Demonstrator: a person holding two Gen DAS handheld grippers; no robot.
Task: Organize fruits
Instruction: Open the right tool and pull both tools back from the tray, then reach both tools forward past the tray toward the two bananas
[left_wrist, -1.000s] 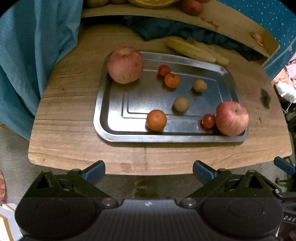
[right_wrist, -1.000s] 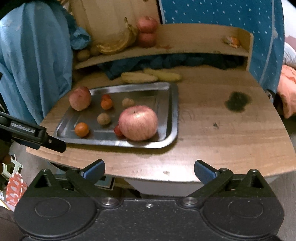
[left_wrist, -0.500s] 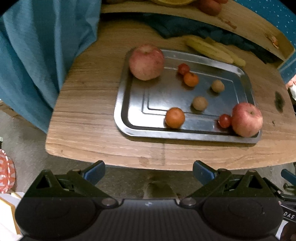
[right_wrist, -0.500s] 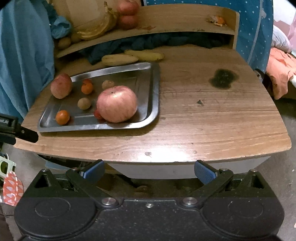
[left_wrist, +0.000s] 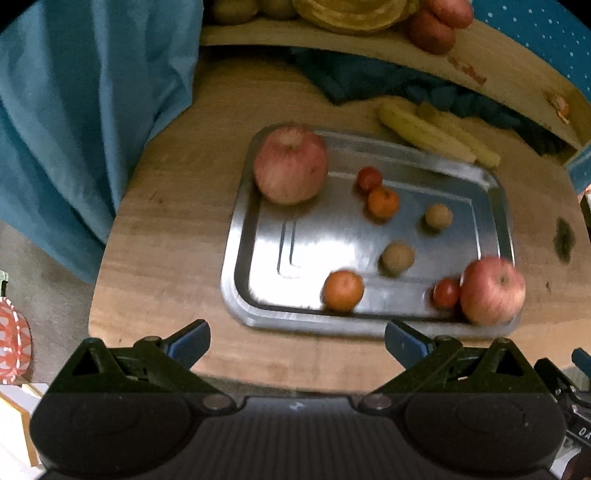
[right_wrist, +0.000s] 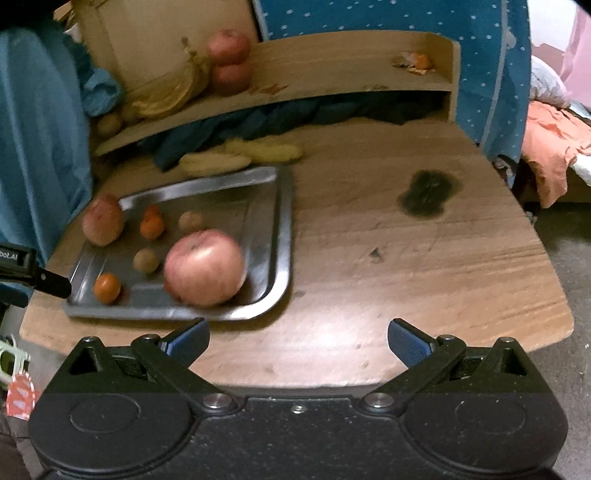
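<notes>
Both my grippers, left gripper (left_wrist: 297, 338) and right gripper (right_wrist: 298, 338), hang spread and empty. Near apple (right_wrist: 204, 272) sits in tray (right_wrist: 284, 229) corner: heavy, smooth, rolls; I'd grip across its widest middle.

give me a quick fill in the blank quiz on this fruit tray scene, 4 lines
1. The tray holds ____ apples.
2. Both grippers' jaws are ____ and hold nothing.
3. The bananas lie ____ the tray, on the table.
4. The cherry tomato at the tray's near edge sits right beside an ____.

Missing words: two; open; outside; apple
</notes>
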